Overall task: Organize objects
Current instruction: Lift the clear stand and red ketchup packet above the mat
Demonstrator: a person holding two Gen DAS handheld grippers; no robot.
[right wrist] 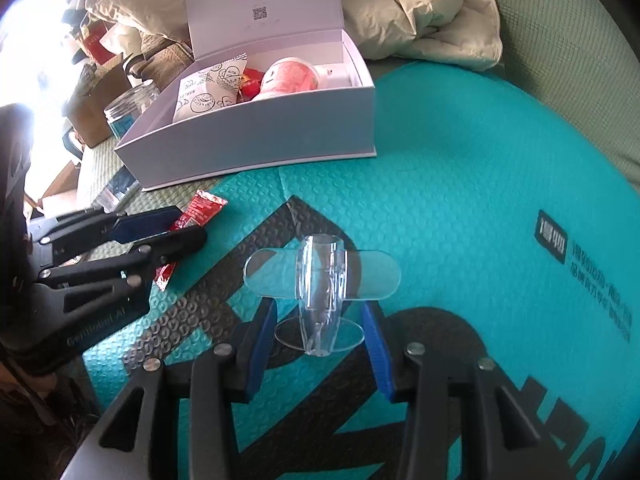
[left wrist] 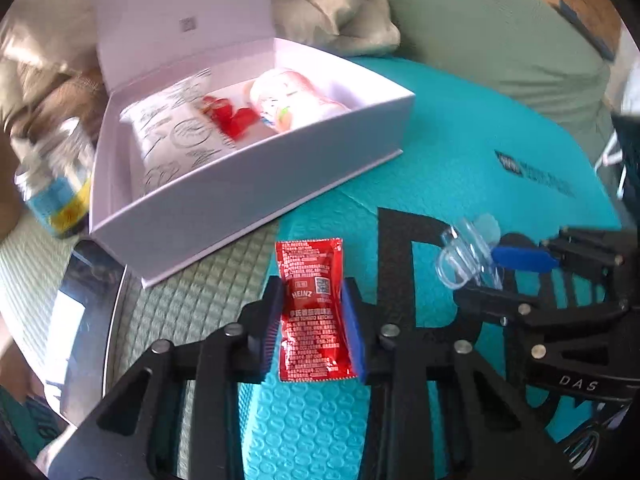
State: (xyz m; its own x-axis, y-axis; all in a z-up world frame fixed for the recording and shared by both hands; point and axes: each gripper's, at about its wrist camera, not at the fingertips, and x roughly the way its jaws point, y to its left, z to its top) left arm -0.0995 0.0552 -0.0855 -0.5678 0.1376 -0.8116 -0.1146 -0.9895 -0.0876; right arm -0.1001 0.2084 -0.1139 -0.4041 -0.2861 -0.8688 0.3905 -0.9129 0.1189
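Observation:
A red Heinz ketchup packet (left wrist: pixel 310 312) stands lengthwise between the blue pads of my left gripper (left wrist: pixel 313 292), which is shut on its long edges just above the teal mat (left wrist: pixel 460 140). Beside it, my right gripper (right wrist: pixel 320 312) is shut on the small oval base of a clear plastic piece (right wrist: pixel 320 280) with a tube and a wide flat wing. The left wrist view shows that piece (left wrist: pixel 466 256) at the right. A white box (left wrist: pixel 256 176) with its lid up lies behind; inside are a patterned paper bag (left wrist: pixel 176 136), red packets (left wrist: pixel 230 116) and a pink cup (left wrist: pixel 288 100).
A jar with a blue and yellow label (left wrist: pixel 56 184) stands left of the box. A beige padded jacket (right wrist: pixel 420 12) is heaped behind it. The mat lies on a green quilted surface (left wrist: pixel 192 304), and a dark glossy flat thing (left wrist: pixel 88 300) sits at its left edge.

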